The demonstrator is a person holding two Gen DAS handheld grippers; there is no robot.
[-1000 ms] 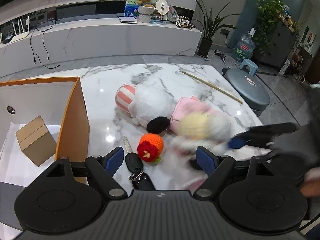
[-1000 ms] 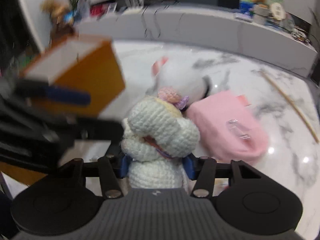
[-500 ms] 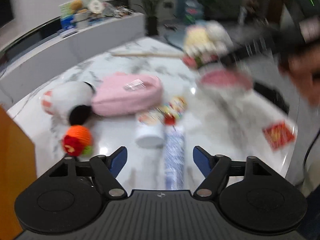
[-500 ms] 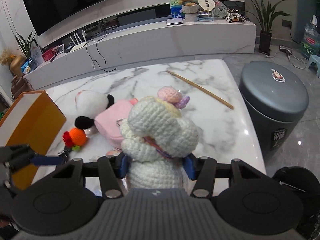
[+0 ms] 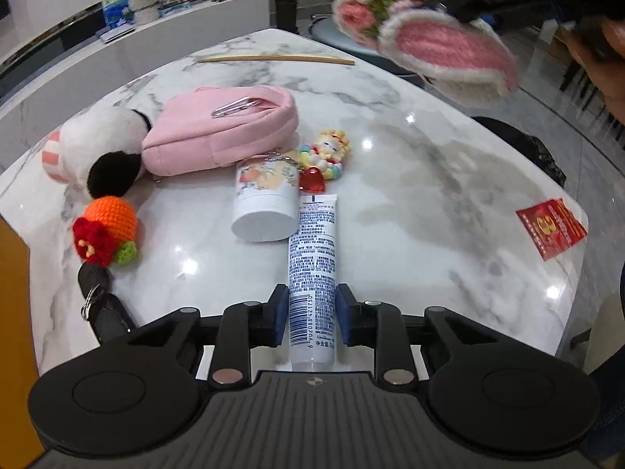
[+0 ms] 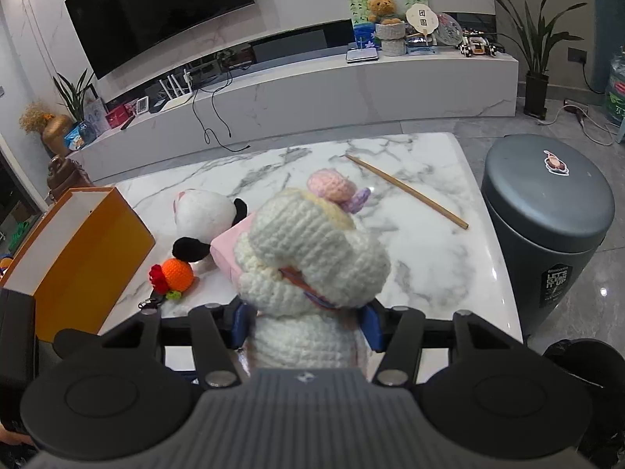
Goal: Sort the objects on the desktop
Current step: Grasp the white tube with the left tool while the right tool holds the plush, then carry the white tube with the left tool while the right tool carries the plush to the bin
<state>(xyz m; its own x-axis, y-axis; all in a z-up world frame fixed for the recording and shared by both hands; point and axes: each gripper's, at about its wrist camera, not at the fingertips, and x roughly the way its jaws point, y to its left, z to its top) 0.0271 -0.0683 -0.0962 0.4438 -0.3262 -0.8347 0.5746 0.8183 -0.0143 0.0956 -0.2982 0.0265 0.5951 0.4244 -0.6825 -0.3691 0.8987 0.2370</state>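
Observation:
A white tube (image 5: 312,242) with blue print lies on the marble table (image 5: 429,179), cap end towards me. My left gripper (image 5: 311,308) straddles its near end, jaws closing, blue pads against both sides of it. High above the table's far right, my right gripper (image 6: 306,324) is shut on a cream crochet bunny doll (image 6: 312,250). The left wrist view shows the doll (image 5: 425,31) hanging at top right. An orange storage box (image 6: 78,250) stands open at the table's left.
Beside the tube lie a white jar (image 5: 265,203), a small doll keychain (image 5: 324,152), a pink pouch (image 5: 218,133), a white plush (image 5: 101,144), an orange crochet fruit (image 5: 105,230) and a car key (image 5: 97,293). A red packet (image 5: 550,228) and a wooden stick (image 5: 273,58) lie apart. A grey bin (image 6: 547,211) stands off the table.
My left gripper swung right from the box and keys, dropped over the white tube and narrowed its jaws onto it. My right gripper carried the doll up and to the right.

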